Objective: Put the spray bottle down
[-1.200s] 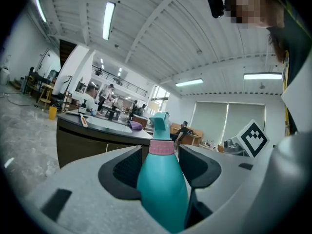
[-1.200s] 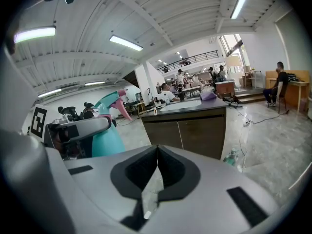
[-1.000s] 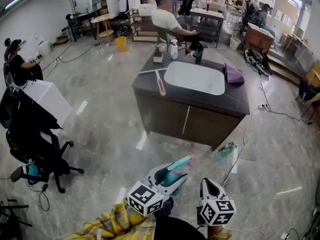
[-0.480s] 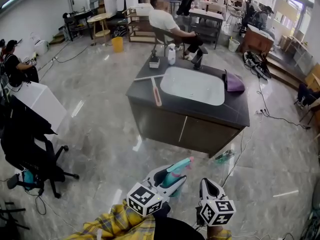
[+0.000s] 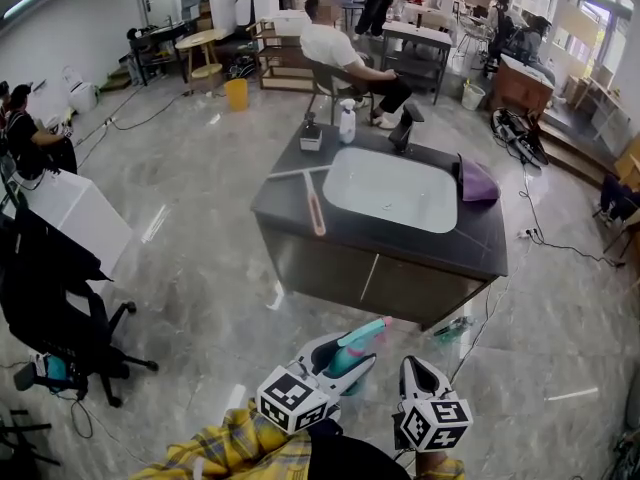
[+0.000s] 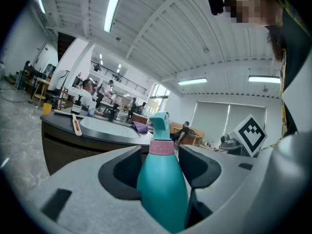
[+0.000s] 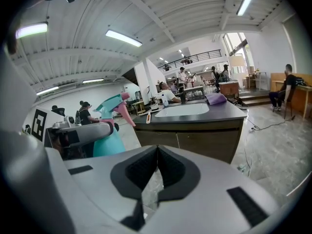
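Observation:
A teal spray bottle [image 5: 356,344] with a pink collar and trigger sits upright between the pads of my left gripper [image 5: 343,356], which is shut on its body. In the left gripper view the spray bottle [image 6: 163,182] fills the gap of the left gripper [image 6: 158,156], nozzle pointing ahead. My right gripper [image 5: 419,371] hangs beside it to the right, shut and empty. The right gripper [image 7: 157,151] has its tips touching in its own view, where the spray bottle [image 7: 108,130] shows at the left. Both are low over the floor, well short of the counter.
A dark sink counter [image 5: 290,196] stands ahead with a white basin [image 5: 390,190], a squeegee [image 5: 315,208], a purple cloth [image 5: 478,181], a faucet [image 5: 402,128] and a white bottle [image 5: 347,123]. Office chair [image 5: 60,313] at left. Cables [image 5: 545,230] trail at right.
The counter has drifted slightly lower and nearer in the head view. Both grippers keep the same pose, the bottle still in the left one.

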Demonstrator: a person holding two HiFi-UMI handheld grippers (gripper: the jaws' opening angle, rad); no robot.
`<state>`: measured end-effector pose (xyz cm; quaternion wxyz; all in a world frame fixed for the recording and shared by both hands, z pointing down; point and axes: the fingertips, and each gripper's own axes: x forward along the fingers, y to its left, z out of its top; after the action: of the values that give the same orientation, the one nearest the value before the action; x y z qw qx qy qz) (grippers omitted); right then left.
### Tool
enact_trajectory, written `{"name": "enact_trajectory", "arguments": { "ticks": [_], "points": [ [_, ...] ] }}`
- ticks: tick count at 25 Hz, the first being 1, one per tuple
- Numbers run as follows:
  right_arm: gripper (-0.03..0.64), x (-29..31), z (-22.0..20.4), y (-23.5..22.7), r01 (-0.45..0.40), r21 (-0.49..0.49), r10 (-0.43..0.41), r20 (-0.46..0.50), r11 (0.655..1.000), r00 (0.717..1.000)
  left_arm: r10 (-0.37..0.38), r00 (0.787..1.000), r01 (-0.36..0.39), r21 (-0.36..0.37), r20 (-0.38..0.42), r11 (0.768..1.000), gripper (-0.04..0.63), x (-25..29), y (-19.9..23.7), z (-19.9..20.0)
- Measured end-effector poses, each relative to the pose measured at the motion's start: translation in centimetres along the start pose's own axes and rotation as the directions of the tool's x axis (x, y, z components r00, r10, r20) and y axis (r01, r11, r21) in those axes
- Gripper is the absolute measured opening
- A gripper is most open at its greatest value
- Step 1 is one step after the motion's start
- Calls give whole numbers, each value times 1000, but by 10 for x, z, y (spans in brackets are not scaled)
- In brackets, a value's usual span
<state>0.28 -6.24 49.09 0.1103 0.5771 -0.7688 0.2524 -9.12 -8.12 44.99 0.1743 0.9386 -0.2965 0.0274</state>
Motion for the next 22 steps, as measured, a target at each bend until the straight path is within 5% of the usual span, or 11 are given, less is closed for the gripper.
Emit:
{"name": "enact_trajectory", "arguments": {
  "ticks": [22],
  "points": [
    [6,50,48,-42,74,-56,-75,-25,996,997,-83,996,83,15,26,996,229,79,45,26]
  ]
}}
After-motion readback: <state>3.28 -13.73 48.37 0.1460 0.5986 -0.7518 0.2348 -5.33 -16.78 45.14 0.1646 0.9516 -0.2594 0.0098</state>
